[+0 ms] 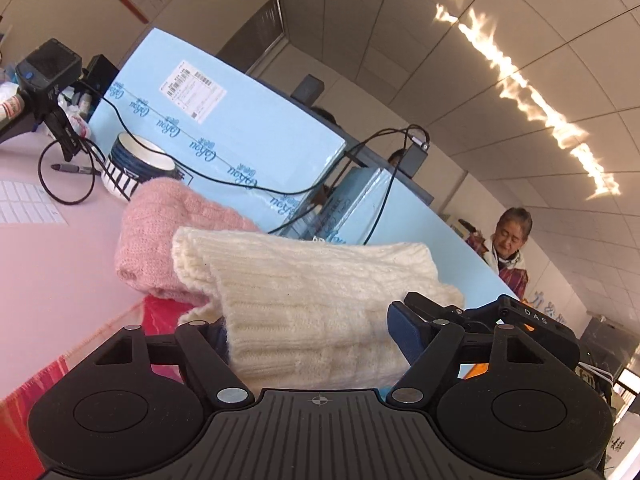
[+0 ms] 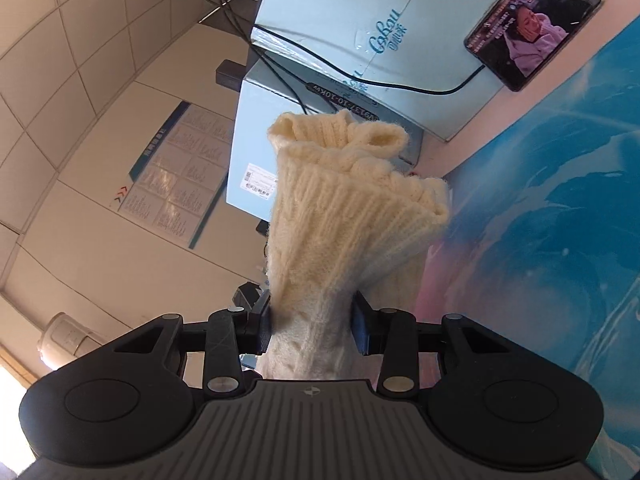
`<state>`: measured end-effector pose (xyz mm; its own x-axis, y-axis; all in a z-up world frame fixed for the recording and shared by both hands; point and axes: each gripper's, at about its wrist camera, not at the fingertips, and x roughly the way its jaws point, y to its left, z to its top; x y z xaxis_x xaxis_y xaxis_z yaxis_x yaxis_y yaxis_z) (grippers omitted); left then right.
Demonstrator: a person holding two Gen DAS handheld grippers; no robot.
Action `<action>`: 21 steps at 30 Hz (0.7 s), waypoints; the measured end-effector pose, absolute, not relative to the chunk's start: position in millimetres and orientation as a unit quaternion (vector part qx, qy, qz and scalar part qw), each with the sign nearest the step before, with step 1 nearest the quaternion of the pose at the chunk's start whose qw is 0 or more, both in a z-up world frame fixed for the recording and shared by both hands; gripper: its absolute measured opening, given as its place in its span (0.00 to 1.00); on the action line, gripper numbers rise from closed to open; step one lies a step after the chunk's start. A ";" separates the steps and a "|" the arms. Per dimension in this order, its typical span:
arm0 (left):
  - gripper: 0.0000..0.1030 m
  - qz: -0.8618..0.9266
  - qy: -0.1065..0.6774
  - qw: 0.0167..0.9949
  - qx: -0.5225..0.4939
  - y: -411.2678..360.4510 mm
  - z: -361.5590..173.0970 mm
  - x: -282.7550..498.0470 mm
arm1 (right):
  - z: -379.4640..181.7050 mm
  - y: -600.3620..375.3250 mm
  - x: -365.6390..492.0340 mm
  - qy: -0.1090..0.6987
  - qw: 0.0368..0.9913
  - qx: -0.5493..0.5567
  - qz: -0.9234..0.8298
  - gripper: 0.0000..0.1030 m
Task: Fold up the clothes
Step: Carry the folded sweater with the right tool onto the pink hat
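bright daylight | ceiling strip light point(image 1: 520, 92) glaring (smeared) | fisheye-bent edges, dark corners

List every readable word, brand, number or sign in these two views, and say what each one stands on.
"CoRou", repeated along the tape on the light blue box, with small characters I cannot read beside it.
"DAS" on the right gripper.
"10-10kw", partly readable, upside down on the grey box.
Shipping label: too small to read.
Wall chart: blurred.
Phone screen text: too small.
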<state>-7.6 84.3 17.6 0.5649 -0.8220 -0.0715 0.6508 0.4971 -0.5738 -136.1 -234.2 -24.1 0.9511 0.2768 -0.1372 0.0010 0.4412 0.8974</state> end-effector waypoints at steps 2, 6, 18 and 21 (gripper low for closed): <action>0.74 -0.427 0.143 0.855 -0.258 91.5 25.6 1.1 | -13.8 -228.0 -121.8 0.122 0.846 0.508 0.105 0.34; 0.74 -0.403 0.093 0.875 -0.251 100.1 43.9 23.8 | 8.5 -214.5 -85.1 0.094 0.859 0.479 0.152 0.34; 0.74 -0.335 0.090 0.903 -0.256 84.0 45.1 123.3 | 4.8 -204.8 21.3 0.051 0.877 0.445 0.173 0.34; 0.74 -0.328 0.117 0.902 -0.255 74.6 25.8 138.7 | -14.6 -213.7 39.3 0.068 0.879 0.448 0.148 0.34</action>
<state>138.7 74.6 25.8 0.7574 -0.6514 -0.0448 0.5316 0.6551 -0.5369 39.3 -213.7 -14.6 0.9472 0.3203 0.0135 -0.1989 0.5541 0.8083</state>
